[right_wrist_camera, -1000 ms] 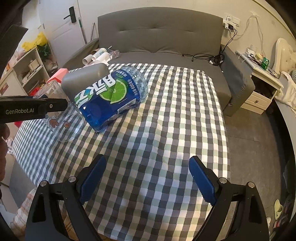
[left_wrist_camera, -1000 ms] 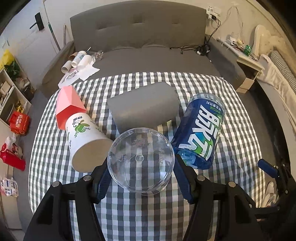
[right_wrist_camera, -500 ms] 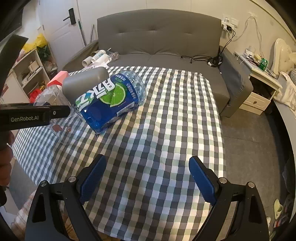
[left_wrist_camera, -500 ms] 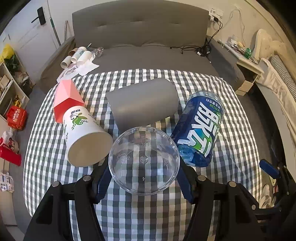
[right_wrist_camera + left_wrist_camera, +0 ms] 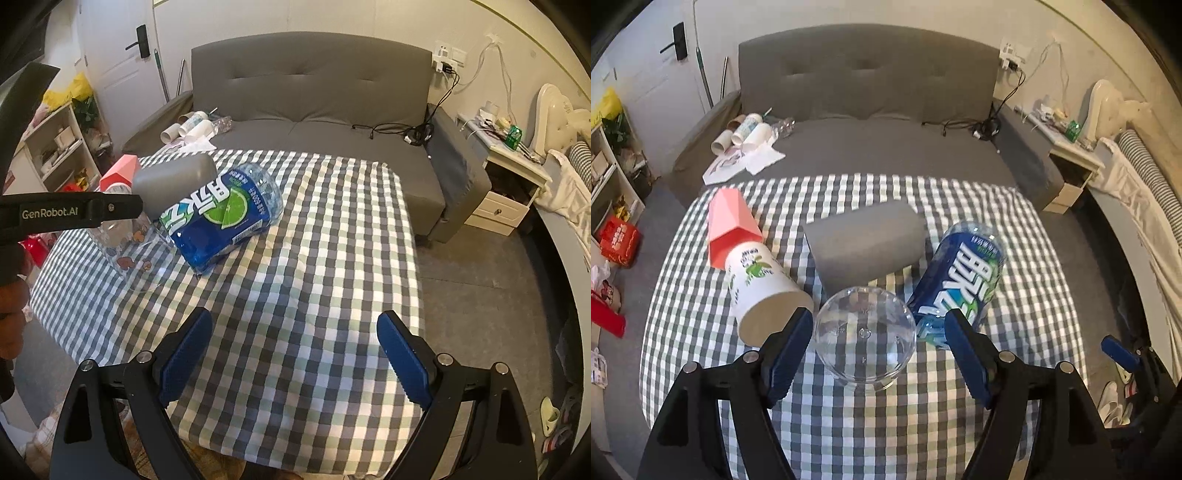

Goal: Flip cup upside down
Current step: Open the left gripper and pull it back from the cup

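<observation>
A clear plastic cup (image 5: 865, 334) with small cartoon prints stands upside down on the checked tablecloth (image 5: 871, 424), its flat base facing up. It also shows in the right wrist view (image 5: 127, 245), partly behind the left gripper's arm. My left gripper (image 5: 879, 347) is open, its blue pads on either side of the cup with a gap at each side. My right gripper (image 5: 293, 356) is open and empty over the cloth, to the right of the cup.
A white paper cup (image 5: 764, 290) lies on its side left of the clear cup, a pink carton (image 5: 729, 227) behind it. A blue-labelled bottle (image 5: 960, 288) lies to the right, a grey block (image 5: 866, 243) behind. A grey sofa (image 5: 868, 110) stands beyond the table.
My left gripper's jaws have opened off the clear cup and pulled back and up a little. The cup now stands on the cloth on its own. My right gripper has barely moved.
</observation>
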The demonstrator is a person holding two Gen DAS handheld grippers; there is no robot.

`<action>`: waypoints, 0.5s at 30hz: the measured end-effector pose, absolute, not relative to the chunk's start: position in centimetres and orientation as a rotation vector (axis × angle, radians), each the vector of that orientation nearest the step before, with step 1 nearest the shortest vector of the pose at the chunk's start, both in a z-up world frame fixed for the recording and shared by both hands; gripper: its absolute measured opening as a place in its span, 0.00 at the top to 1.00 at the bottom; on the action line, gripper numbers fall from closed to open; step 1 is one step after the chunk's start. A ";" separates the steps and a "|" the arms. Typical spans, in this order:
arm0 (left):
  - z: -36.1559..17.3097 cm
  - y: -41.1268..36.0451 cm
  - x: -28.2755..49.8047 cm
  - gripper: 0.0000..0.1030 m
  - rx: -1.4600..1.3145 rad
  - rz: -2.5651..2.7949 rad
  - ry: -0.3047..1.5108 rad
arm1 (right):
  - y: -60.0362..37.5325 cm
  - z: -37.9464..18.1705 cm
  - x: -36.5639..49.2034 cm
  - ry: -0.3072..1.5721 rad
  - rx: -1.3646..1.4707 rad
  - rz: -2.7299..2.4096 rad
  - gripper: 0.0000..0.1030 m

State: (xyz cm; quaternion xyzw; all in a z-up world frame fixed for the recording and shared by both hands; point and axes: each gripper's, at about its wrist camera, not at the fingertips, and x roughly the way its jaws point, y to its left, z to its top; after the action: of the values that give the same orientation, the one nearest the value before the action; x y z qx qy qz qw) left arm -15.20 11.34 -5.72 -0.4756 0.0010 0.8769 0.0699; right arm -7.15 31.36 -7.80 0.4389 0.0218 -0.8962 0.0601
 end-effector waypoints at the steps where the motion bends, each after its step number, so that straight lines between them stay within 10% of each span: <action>1: -5.4 11.2 -15.0 0.26 -1.419 2.641 -0.004 | 31.4 -7.6 -7.0 0.064 1.324 -2.718 0.11; 15: 1.5 7.4 -7.3 0.16 -0.987 2.768 -0.013 | 29.7 -1.8 -4.2 0.023 1.130 -2.777 0.11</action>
State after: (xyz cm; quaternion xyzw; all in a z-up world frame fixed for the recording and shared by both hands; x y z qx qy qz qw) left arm -7.33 7.41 1.52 -0.3342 -0.0045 0.9371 0.1011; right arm -4.21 29.73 -1.80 0.3760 0.0076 -0.9238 0.0717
